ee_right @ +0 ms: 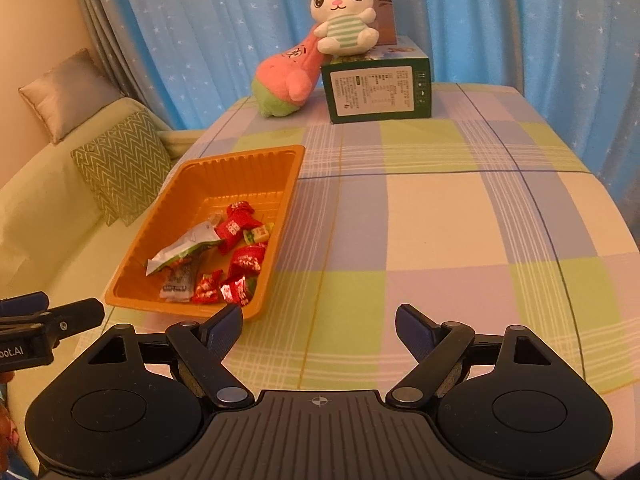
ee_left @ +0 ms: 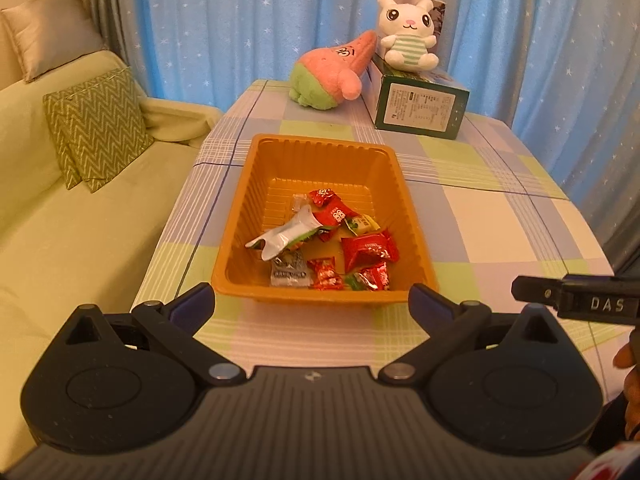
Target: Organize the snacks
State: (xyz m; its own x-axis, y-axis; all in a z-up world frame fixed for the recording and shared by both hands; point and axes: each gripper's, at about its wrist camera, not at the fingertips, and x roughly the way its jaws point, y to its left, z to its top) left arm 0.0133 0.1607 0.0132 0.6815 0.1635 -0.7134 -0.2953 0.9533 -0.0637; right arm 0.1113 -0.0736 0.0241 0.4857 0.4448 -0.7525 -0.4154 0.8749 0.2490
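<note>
Left claw (ee_left: pixel 312 300) released, empty; orange tray (ee_left: pixel 240 216) directly ahead, just beyond its fingertips, long axis running away from it. Snacks (ee_left: pixel 332 248) all lie inside. Right claw (ee_right: pixel 319 324) released, empty; tray ahead-left. Left nearer. Bench (ee_right: pixel 440 220) otherwise bare of snacks.

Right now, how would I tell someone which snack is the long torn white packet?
Find the orange tray on the checked tablecloth. Among its pile of sweets, the torn white packet lies toward the sofa side. It is long, crumpled and silvery white with green print, while its neighbours are mostly small red wrappers.
</note>
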